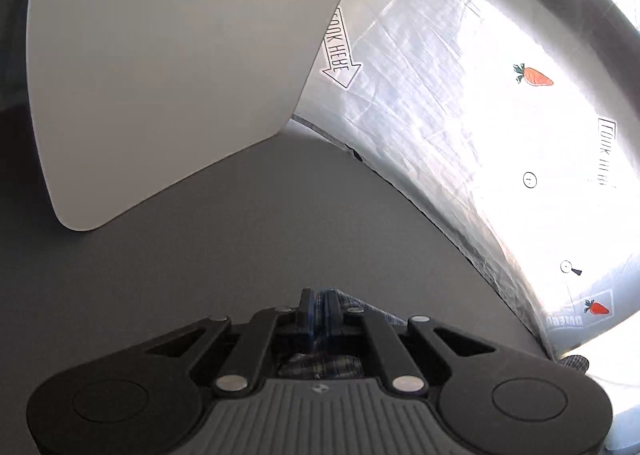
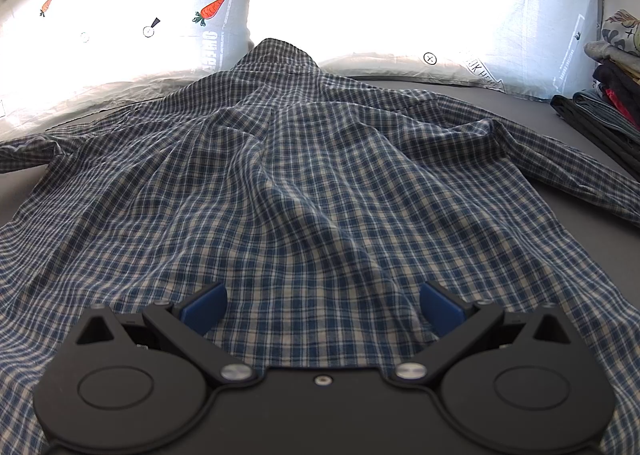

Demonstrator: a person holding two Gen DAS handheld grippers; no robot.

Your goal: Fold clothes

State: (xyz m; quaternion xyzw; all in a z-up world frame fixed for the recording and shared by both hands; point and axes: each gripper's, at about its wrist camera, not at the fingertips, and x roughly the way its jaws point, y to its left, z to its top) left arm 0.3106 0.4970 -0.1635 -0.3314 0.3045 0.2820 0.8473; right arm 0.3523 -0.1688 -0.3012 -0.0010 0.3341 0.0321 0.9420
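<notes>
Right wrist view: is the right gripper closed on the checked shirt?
No. The right gripper stands wide open above the checked shirt, its blue pads far apart and gripping no cloth.

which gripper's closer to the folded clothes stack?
Right. The stack of folded clothes lies ahead-right of the open right gripper over the plaid shirt. Left gripper, clamping plaid fabric, shows no stack.

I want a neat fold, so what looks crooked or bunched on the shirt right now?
The checked shirt is not flat: a ridge of wrinkles runs down its middle from the collar, and the sleeve at right lies rumpled. The left gripper is shut on a pinch of it; the right gripper is open.
</notes>
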